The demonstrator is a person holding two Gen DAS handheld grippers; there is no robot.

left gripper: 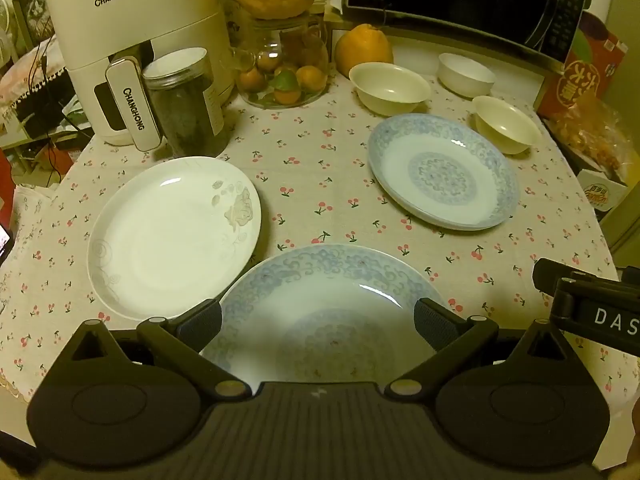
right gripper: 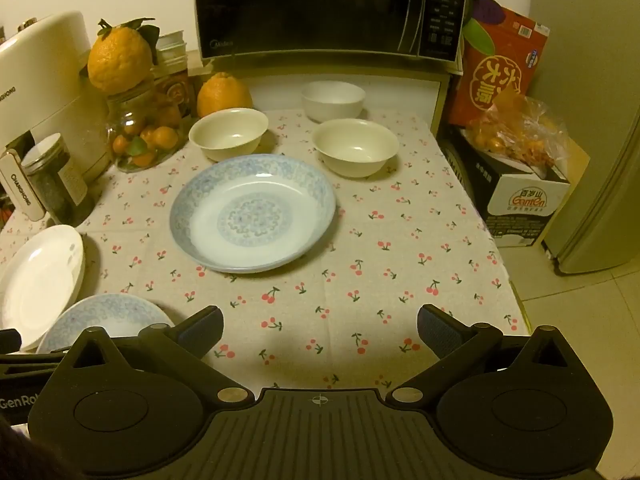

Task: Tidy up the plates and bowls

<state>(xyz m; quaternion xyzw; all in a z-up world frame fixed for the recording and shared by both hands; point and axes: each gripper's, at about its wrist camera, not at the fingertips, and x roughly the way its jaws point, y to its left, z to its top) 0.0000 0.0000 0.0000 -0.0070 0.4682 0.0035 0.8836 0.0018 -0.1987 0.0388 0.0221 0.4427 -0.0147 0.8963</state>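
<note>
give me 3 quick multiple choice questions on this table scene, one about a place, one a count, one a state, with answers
1. Where is the white plate?
A. left of the near blue plate
B. inside the microwave
C. on a bowl

2. How many bowls?
A. one
B. three
C. five

3. The right gripper is
A. shut on a bowl
B. open, holding nothing
C. shut on a plate

Answers:
1 A, it lies beside it on the tablecloth.
2 B, three near the microwave.
3 B, only cloth shows between its fingers.
</note>
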